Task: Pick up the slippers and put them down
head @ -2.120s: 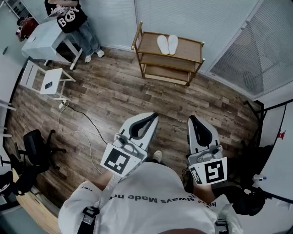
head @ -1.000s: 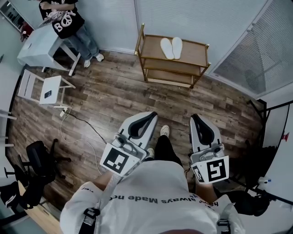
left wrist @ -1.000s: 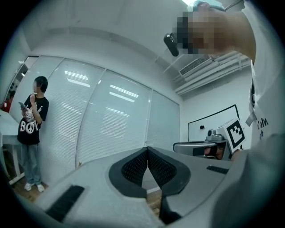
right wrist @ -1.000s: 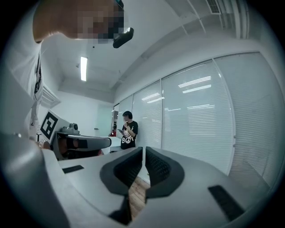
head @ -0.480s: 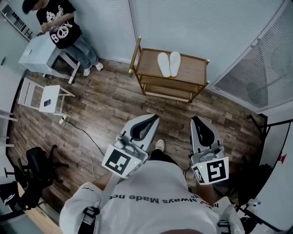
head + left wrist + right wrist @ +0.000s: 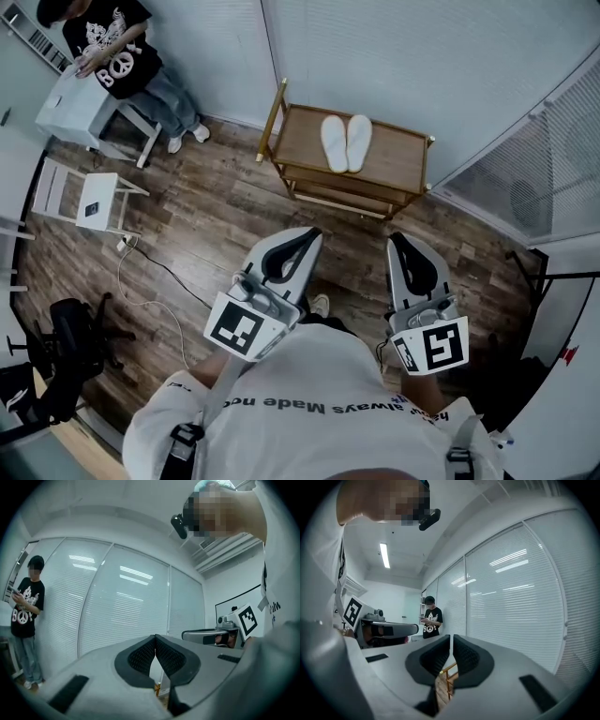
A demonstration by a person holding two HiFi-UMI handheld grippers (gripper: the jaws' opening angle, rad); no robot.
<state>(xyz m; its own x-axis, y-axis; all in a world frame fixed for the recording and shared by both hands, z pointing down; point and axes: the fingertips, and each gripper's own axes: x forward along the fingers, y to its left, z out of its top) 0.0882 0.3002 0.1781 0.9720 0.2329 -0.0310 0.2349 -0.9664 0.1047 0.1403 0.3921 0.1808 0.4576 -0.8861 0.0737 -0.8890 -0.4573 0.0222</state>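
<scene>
step in hand, by my read: closing on the rack, no pick begun yet
- white slippers (image 6: 345,143): the pair lies flat, side by side and touching, on the top tier of the wooden shelf rack (image 6: 398,157), left of that tier's middle; the rack stands against the far wall with the blinds
- left gripper (image 6: 314,233): jaws shut, pads meeting at the tips, nothing in them
- right gripper (image 6: 395,240): jaws closed to a hairline gap, nothing in them
- both grippers point level toward the far wall, well short of the rack, with bare wood floor between
- doing it well: square up to the rack's near long side so the pair sits between your two grippers
- open both jaws before you reach over the near edge, not above the slippers
- the slippers look thin and soft, so come in low along the tier and take one per gripper, by an outer edge or the near end; the inner edges touch and leave no room for a pad
- mind the corner posts that rise above the top tier at left and right
- person (image 6: 112,42) at the white table, far left, well apart from your line to the rack
</scene>
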